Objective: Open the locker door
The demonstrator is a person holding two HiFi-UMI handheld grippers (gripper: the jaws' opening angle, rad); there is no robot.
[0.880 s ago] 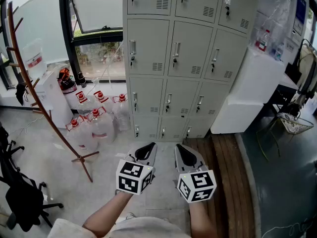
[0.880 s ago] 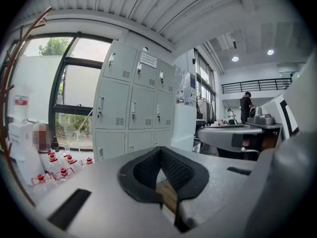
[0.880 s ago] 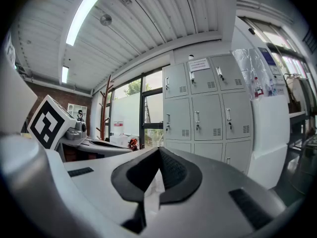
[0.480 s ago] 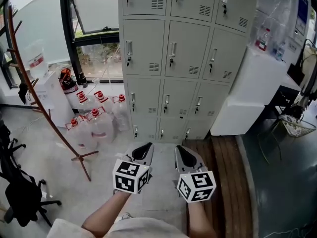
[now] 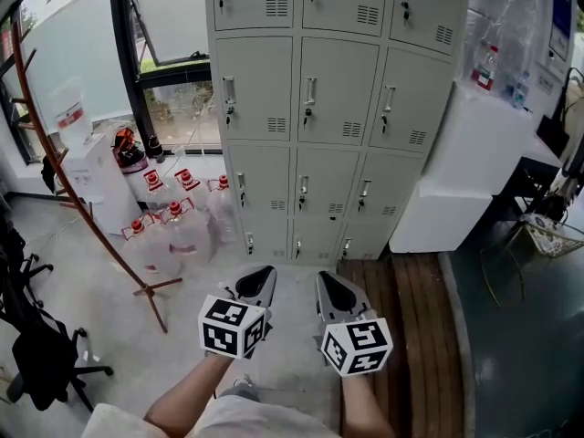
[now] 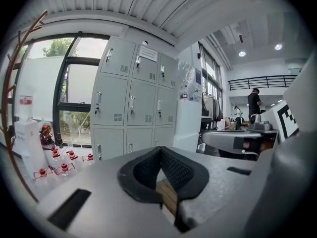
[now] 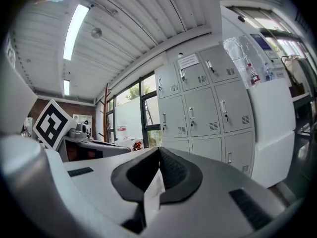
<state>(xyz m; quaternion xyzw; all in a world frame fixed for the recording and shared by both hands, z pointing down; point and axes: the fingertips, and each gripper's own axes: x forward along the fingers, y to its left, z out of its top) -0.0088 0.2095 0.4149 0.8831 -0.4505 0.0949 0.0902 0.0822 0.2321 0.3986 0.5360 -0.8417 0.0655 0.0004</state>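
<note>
A bank of grey lockers [image 5: 338,89] stands ahead, every door closed, each with a small upright handle and a key lock. The lockers also show far off in the left gripper view [image 6: 131,103] and the right gripper view [image 7: 208,98]. My left gripper [image 5: 259,281] and right gripper [image 5: 327,285] hang side by side low in the head view, well short of the lockers and pointing toward them. The left gripper [image 6: 159,151] has its black pads together with nothing between them. On the right gripper [image 7: 158,151] the jaws are likewise shut and empty.
Several clear water jugs with red caps [image 5: 173,222] sit on the floor left of the lockers, beside a wooden coat stand [image 5: 64,181]. A white cabinet [image 5: 461,162] adjoins the lockers on the right. A black office chair [image 5: 36,354] is at the lower left.
The lockers have drifted slightly left and look a little nearer in the head view. Both grippers have shifted a bit left and stay shut, side by side.
</note>
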